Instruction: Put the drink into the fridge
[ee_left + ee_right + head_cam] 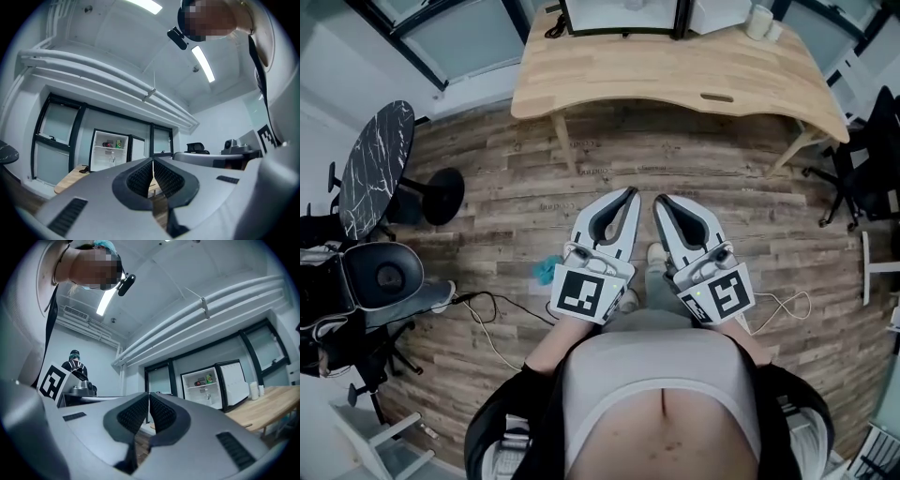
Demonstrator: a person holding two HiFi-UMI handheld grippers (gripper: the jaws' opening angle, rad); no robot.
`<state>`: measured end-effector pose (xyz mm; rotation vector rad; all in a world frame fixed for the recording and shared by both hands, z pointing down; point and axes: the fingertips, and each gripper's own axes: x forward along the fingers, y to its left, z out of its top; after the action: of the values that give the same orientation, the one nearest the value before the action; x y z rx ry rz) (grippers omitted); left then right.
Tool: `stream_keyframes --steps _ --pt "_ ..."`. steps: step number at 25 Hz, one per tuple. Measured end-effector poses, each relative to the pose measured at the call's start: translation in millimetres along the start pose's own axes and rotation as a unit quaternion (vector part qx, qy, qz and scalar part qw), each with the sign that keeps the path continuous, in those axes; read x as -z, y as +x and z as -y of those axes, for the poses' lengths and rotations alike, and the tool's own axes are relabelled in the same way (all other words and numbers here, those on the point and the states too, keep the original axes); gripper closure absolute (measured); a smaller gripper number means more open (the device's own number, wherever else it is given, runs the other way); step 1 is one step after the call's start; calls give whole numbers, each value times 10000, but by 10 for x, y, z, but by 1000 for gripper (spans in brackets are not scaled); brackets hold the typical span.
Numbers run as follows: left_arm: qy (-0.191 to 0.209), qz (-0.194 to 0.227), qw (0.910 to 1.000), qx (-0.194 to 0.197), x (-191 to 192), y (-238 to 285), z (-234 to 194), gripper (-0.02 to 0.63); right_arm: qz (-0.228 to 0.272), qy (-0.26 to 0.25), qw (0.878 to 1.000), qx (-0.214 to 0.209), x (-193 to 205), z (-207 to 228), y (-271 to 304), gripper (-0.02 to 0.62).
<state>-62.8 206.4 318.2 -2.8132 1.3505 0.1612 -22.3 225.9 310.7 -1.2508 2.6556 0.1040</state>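
Left gripper (628,195) and right gripper (662,201) hang over the wood-plank floor (534,187), jaws pressed together, nothing between them. Ahead, a small green carton (209,378) sits on the top shelf of the open white mini fridge (197,397).

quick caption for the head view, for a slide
Left hand-held gripper and right hand-held gripper, both shut and empty, point toward a wooden desk.
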Motion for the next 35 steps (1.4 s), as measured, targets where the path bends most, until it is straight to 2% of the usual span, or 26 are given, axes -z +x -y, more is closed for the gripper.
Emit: stream_keyframes --steps 9,15,20,27,35 --pt "13 16 10000 85 -67 -347 198 594 44 -25 9999 95 -78 -322 -267 565" --pt "140 145 9998 -51 -156 -435 247 594 114 -126 9998 -142 -149 -421 -291 565" --pt "87 145 9998 -129 -181 -361 313 594 72 -102 9998 -161 -213 -328 -368 565" --pt "-28 108 9999 -1 -124 -220 541 594 4 -57 10000 -39 -220 -172 -583 565" --pt "13 56 9998 172 -144 -205 664 594 78 -102 9999 75 -253 -134 -629 565"
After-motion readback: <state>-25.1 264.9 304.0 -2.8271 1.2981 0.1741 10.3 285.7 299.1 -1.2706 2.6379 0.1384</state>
